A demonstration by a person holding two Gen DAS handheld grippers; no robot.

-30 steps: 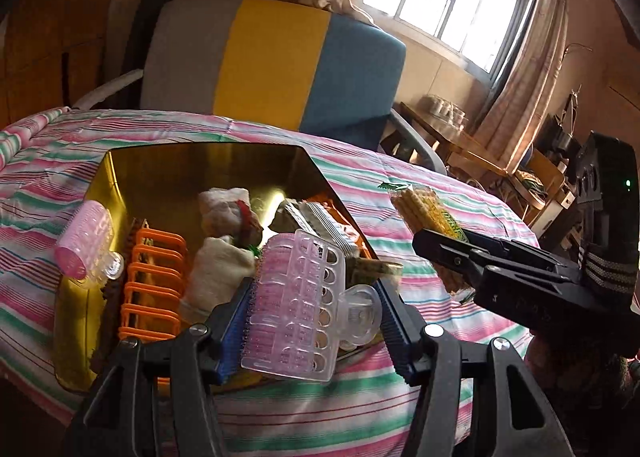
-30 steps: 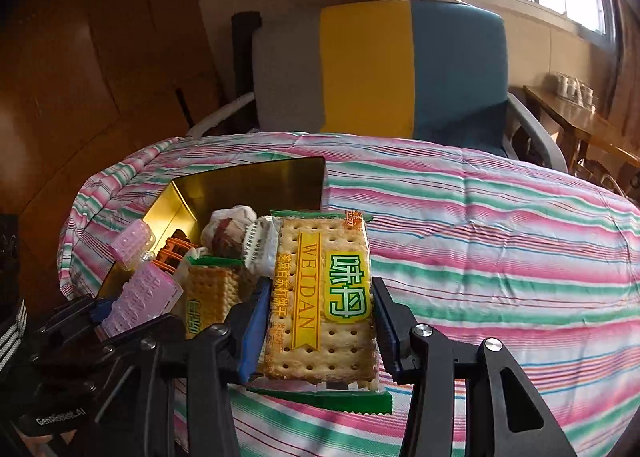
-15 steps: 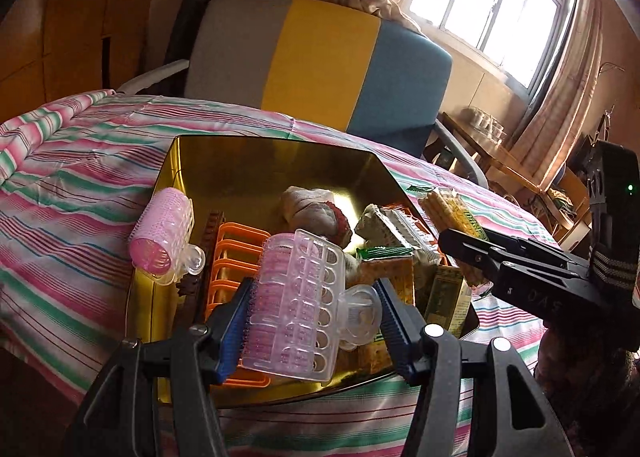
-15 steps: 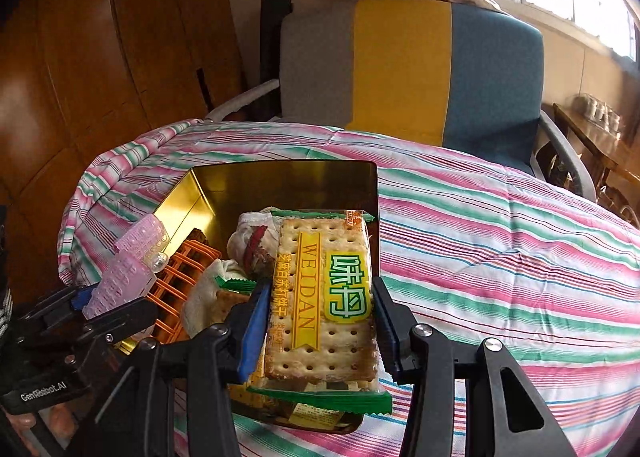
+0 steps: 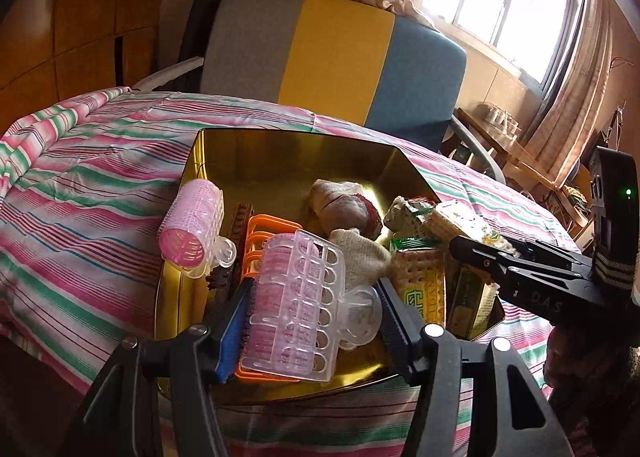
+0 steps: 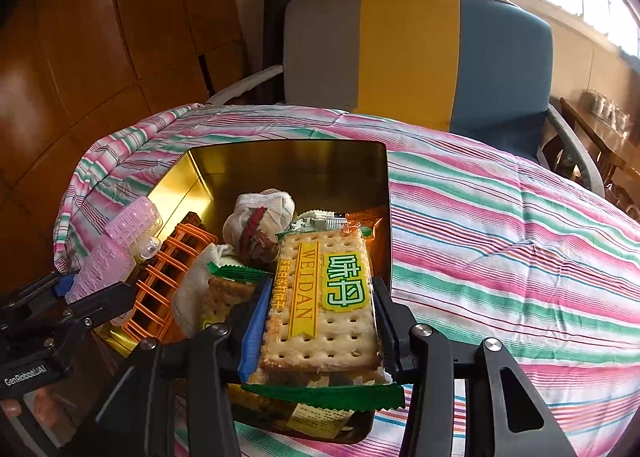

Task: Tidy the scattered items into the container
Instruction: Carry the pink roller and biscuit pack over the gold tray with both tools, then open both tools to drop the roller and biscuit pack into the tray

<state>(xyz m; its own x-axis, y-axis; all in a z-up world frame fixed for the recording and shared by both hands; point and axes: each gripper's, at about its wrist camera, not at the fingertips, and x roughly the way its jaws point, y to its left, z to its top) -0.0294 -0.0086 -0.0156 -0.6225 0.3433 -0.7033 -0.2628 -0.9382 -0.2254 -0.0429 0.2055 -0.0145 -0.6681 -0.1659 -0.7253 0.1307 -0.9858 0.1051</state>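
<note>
A gold tin (image 5: 280,149) (image 6: 280,161) sits on the striped tablecloth. It holds an orange rack (image 5: 264,233), rolled socks (image 5: 340,205) and cracker packets (image 5: 420,277). My left gripper (image 5: 312,317) is shut on a pink hair roller (image 5: 296,305) above the tin's near edge; it also shows in the right wrist view (image 6: 100,289). A second pink roller (image 5: 192,225) rests on the tin's left rim. My right gripper (image 6: 320,317) is shut on a Weidan cracker packet (image 6: 324,297) above the tin's near right part.
A grey, yellow and blue armchair (image 5: 332,57) (image 6: 412,53) stands behind the table. A wooden side table (image 5: 508,153) and curtains are at the right by the window. The tablecloth (image 6: 500,237) stretches right of the tin.
Both grippers have moved forward and over the tin with their items still held. The tin now looks closer and more central in both views.
</note>
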